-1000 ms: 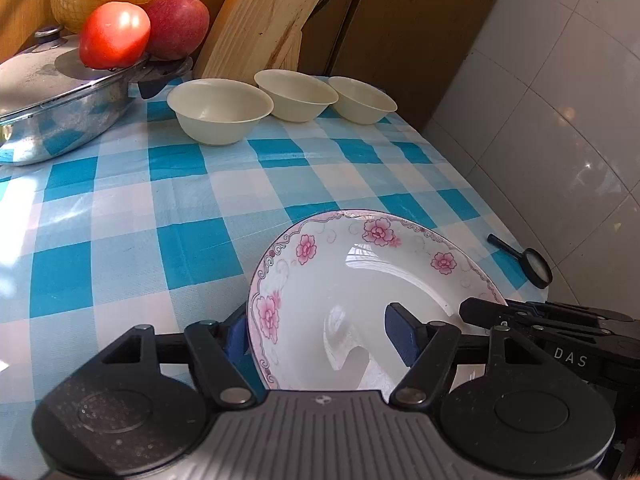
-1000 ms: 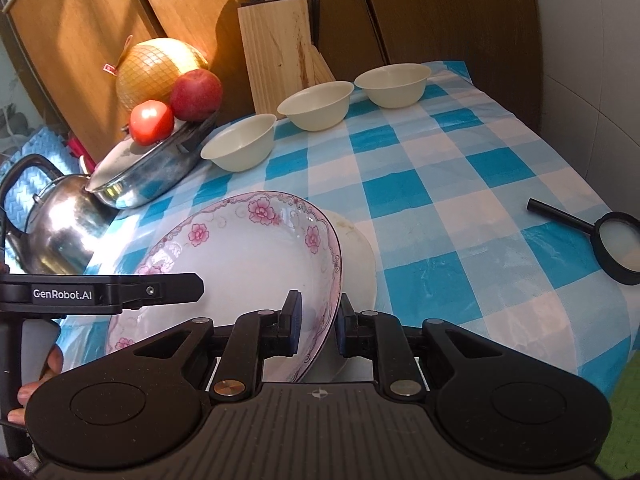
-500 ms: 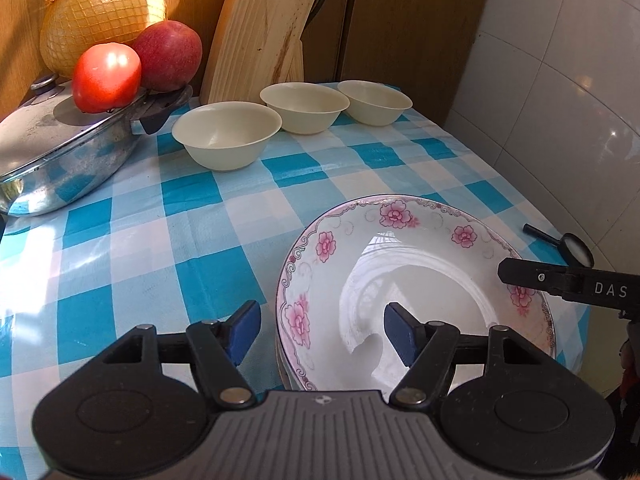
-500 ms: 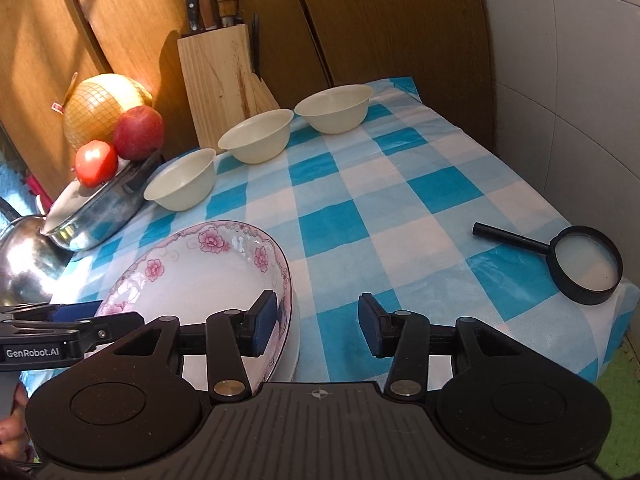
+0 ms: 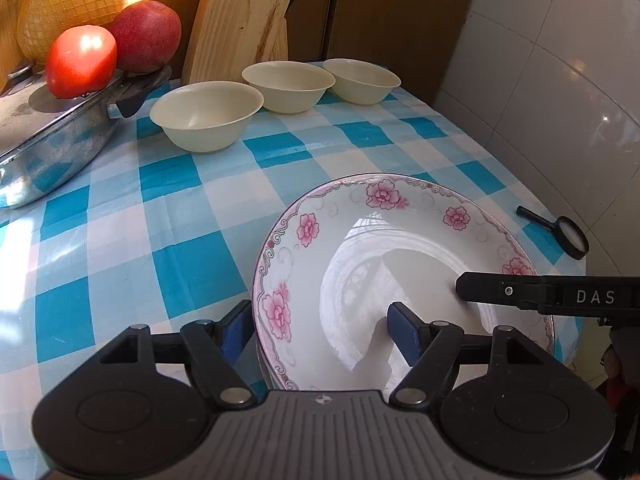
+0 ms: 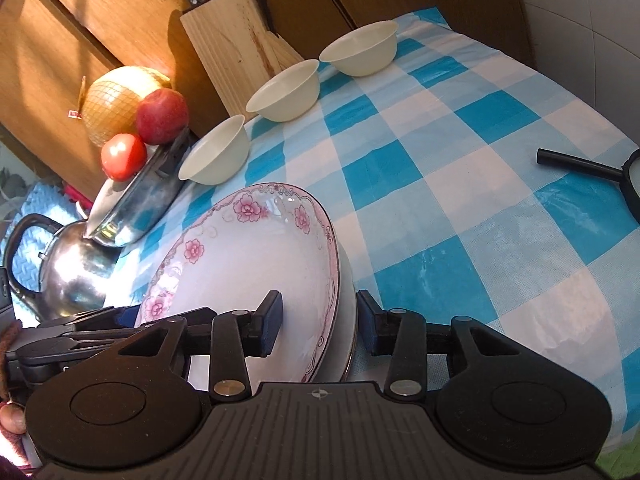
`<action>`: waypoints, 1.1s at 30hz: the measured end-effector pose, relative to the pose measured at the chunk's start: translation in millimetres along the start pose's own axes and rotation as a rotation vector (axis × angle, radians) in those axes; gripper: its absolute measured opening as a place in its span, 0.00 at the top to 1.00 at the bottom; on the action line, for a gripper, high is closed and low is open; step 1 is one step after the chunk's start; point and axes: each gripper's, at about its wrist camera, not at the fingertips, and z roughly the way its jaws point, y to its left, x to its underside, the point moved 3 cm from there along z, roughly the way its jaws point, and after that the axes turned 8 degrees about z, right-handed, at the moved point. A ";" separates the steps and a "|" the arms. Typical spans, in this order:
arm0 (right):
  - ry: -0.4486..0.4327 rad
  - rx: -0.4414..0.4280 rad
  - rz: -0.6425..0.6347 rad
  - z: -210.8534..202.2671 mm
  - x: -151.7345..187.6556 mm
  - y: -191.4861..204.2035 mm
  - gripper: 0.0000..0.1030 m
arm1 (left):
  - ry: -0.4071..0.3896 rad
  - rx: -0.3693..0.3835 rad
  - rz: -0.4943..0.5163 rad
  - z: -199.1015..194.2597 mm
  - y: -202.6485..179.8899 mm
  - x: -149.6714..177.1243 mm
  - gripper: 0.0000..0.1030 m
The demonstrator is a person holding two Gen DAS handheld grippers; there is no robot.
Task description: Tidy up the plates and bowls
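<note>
The left gripper (image 5: pixel 320 326) stands with its jaws apart, straddling the near-left rim of the floral plate (image 5: pixel 400 264), pads clear of it; its jaws have just been opening. The right gripper (image 6: pixel 318 322) straddles the right rim of the same plate (image 6: pixel 256 264), one pad over the plate face and one outside, neither pressing; its jaws opened and have just been closing slightly. The floral plate rests on top of a plate stack (image 6: pixel 347 332) at the near edge of the checked tablecloth (image 5: pixel 120 264). Judged step: plate stacking complete, release in progress. The next move calls for lifting both tools clear of the rim without dragging it, then addressing the three cream bowls (image 5: pixel 206 114), which stand separate in a row at the far side, before the knife block (image 6: pixel 232 46). A magnifying glass (image 5: pixel 560 232) lies near the right table edge. The number of plates under the floral one cannot be told; the near rim is hidden by the tool bodies.
</note>
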 end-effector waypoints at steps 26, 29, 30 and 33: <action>-0.111 -0.003 -0.165 -4.6 -64.1 59.9 0.51 | -0.113 -0.100 -0.345 -7.7 89.4 -50.4 0.35; -0.109 -0.003 -0.195 24.9 -93.1 84.7 0.51 | -0.118 -0.159 -0.384 8.1 102.6 -70.8 0.35; -0.104 -0.003 -0.200 36.0 -101.5 92.1 0.51 | -0.115 -0.171 -0.397 13.6 107.3 -76.1 0.35; -0.064 -0.011 -0.188 71.3 -120.7 109.6 0.51 | -0.104 -0.195 -0.432 29.5 119.8 -87.3 0.35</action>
